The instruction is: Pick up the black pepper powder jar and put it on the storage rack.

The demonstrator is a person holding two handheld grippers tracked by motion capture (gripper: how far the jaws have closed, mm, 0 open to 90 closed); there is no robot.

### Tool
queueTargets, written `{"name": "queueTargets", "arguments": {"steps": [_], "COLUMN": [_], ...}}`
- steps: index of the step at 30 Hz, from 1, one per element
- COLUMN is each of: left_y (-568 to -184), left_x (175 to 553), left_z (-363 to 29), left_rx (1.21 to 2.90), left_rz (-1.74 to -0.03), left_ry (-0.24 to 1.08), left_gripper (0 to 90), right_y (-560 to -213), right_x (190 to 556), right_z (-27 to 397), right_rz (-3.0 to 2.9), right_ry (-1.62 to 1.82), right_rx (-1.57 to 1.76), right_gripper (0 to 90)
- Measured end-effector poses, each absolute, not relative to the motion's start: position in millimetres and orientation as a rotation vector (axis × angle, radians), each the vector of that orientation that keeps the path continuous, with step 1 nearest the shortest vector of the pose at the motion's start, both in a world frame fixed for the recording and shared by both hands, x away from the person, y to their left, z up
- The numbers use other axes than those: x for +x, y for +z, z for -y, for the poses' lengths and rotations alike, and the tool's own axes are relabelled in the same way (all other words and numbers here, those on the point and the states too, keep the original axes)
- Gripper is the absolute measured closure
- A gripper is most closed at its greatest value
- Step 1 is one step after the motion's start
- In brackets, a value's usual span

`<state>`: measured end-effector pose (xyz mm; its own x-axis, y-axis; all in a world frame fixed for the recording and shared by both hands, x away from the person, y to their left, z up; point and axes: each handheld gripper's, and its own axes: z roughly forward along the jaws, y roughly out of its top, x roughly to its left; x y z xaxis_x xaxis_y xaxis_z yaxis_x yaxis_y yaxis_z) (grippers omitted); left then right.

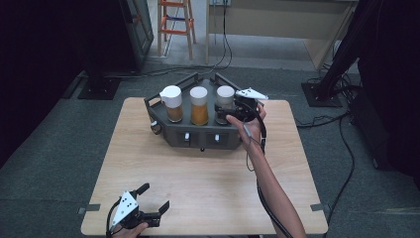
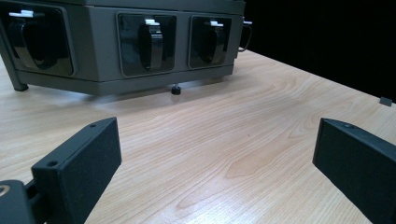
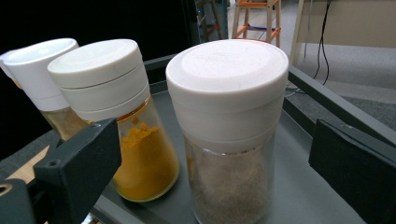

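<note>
**Both grippers spread; right one at the grey-spice jar**

Near edge of the desk (image 1: 208,188): my left gripper (image 1: 154,197) sits low at the front left corner, jaws spread wide, nothing between them. Through the left gripper view the jaws frame bare wood, and beyond them is the front wall of the rack (image 2: 107,74), with three dark recessed windows, each holding a black lever with a white tip. A small black foot (image 2: 175,89) props the rack's underside just off the desk.

Mid desk: my right forearm (image 1: 270,188) reaches forward along the right side.

Far part of the desk: my right gripper (image 1: 229,113) is at the rack's right end, level with the right jar (image 1: 225,103). In the right gripper view its jaws stand spread, one on each side of this jar, neither pad touching the glass. The jar has a white cap and grey-brown powder inside. Beside it stands the middle jar (image 3: 116,121), with yellow-orange powder, then the left jar (image 3: 44,79), contents brownish. All three stand upright in the rack's tray in a row.

Beyond the desk: grey floor, cables, an orange-braced wooden ladder (image 1: 176,25).
</note>
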<state>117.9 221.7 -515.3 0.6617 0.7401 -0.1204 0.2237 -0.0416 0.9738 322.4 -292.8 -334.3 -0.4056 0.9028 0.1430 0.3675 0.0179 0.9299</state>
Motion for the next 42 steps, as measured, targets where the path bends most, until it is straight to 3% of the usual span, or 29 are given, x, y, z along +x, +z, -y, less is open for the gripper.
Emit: {"name": "queueTargets", "arguments": {"steps": [42], "left_y": [-516], "left_x": [118], "left_z": [-221], "left_rx": [1.597], "left_rz": [-0.816], "left_ry": [0.504], "left_gripper": [0.9], "right_y": [-368], "right_x": [242], "right_z": [314], "right_rz": [-1.844], "right_ry": [1.587], "right_rx": [1.117], "right_gripper": [2.2]}}
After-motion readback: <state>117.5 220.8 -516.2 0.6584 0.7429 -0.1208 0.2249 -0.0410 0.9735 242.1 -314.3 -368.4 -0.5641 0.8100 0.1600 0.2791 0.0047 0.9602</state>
